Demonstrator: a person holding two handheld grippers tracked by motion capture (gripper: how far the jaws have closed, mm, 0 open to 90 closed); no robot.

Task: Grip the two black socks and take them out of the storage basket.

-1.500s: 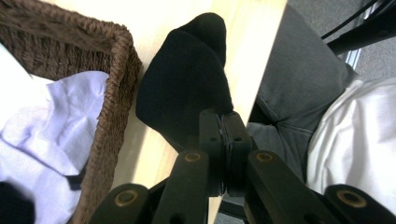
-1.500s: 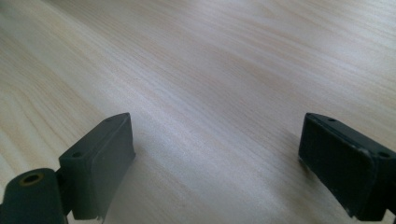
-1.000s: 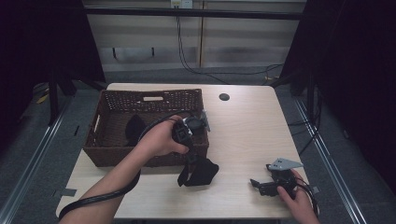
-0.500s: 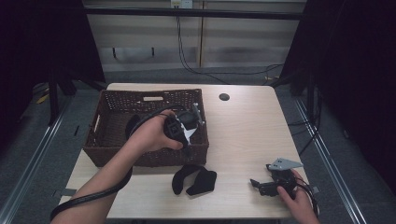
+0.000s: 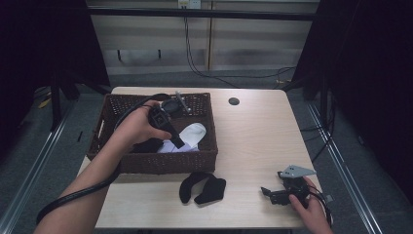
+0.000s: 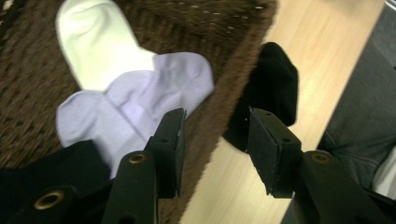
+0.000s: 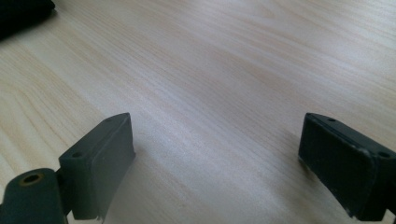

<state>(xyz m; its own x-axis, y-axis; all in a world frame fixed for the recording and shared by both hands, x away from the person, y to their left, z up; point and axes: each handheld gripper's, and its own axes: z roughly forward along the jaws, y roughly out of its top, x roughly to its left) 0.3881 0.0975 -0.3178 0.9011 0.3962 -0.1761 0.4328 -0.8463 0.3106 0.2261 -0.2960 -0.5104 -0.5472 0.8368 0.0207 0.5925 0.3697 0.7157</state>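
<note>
Right now your left hand (image 5: 134,127) holds the left gripper (image 5: 176,142) above the dark brown woven wicker basket (image 5: 151,162), angled down toward its near right corner. Its jaws stand partly apart with nothing between them; in the left gripper view (image 6: 215,144) the gap frames the basket's front wall and a strip of bare table. Inside the basket lie a white sock (image 5: 194,132) and a pale lavender sock (image 5: 170,146), the two touching, with the lavender one (image 6: 140,100) nearer the front wall and the white one (image 6: 95,42) behind it. Something dark lies beside them under your hand, but you cannot tell what it is.

Just outside the basket's front wall, on the light wooden table (image 5: 253,131), lies a black sock (image 5: 202,187), folded into a curved shape. It also shows in the left gripper view (image 6: 273,86), just beyond the basket's edge.

Your right hand (image 5: 311,212) rests the right gripper (image 5: 265,191) low on the table near its front right corner, well apart from the black sock. Its jaws (image 7: 215,154) are spread wide and empty, with only bare wood grain between them.
</note>
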